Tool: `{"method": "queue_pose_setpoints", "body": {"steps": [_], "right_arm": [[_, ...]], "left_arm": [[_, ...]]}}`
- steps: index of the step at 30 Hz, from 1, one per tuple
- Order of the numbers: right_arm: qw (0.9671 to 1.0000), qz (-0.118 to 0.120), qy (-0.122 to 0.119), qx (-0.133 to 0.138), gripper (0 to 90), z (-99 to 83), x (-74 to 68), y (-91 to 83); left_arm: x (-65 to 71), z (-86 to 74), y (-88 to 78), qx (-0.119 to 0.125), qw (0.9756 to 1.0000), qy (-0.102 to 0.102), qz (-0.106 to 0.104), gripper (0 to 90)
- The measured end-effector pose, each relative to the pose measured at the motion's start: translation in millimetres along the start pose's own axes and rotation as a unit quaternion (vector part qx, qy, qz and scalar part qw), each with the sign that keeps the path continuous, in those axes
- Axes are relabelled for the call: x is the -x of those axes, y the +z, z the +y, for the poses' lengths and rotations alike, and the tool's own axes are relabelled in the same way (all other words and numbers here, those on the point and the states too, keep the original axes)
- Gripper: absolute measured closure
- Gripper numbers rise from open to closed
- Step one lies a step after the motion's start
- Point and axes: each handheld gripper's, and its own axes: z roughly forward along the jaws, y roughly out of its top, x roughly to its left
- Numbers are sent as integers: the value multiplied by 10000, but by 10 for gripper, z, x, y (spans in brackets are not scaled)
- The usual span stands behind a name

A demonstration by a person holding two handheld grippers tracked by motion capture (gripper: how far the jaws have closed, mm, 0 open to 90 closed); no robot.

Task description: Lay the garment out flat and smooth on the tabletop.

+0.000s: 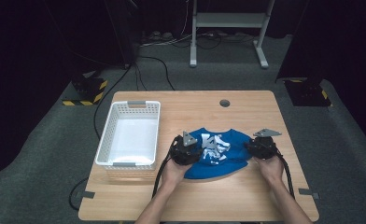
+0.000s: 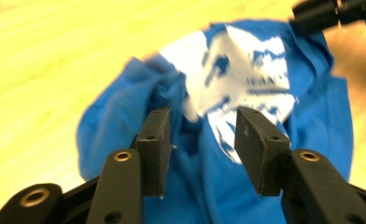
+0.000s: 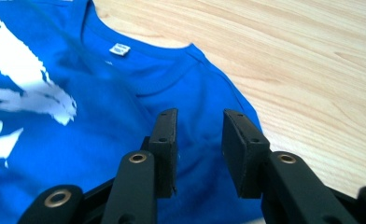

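Note:
A blue T-shirt (image 1: 216, 156) with a white print lies crumpled on the wooden table (image 1: 195, 107), between the two hands. My left gripper (image 1: 186, 150) hovers at the shirt's left edge; in the left gripper view its jaws stand apart above the blue cloth (image 2: 209, 177), nothing pinched between its pads (image 2: 158, 140). My right gripper (image 1: 261, 147) is at the shirt's right edge. Seen in the right gripper view, its jaws are apart over the fabric near the collar (image 3: 139, 79) with the white label (image 3: 119, 48).
A white plastic basket (image 1: 130, 135) stands on the left part of the table, with nothing inside it. A round cable hole (image 1: 224, 103) is near the far edge. Bare wood lies in front of the shirt. Cables and a metal stand sit on the floor beyond.

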Motion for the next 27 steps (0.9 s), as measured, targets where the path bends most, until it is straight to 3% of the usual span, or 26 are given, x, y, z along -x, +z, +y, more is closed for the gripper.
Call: {"method": "queue_pose_setpoints", "body": {"steps": [6, 13, 19, 23, 27], "right_arm": [[10000, -3, 35, 32, 647, 78, -54, 93], [9996, 6, 18, -272, 640, 74, -66, 246], [9989, 1, -98, -466, 640, 58, -100, 325], [9993, 14, -66, -373, 629, 78, -106, 313], [9994, 1, -81, -323, 611, 107, -104, 318]], "left_arm": [[-138, 165, 110, -17, 9993, -273, 268, 540], [-243, 425, 243, 11, 9981, -400, 473, 526], [-381, 546, 489, -423, 9960, -594, 512, 521], [-421, 486, 648, -762, 9936, -676, 491, 520], [-406, 406, 737, -1036, 9914, -575, 550, 517]]}}
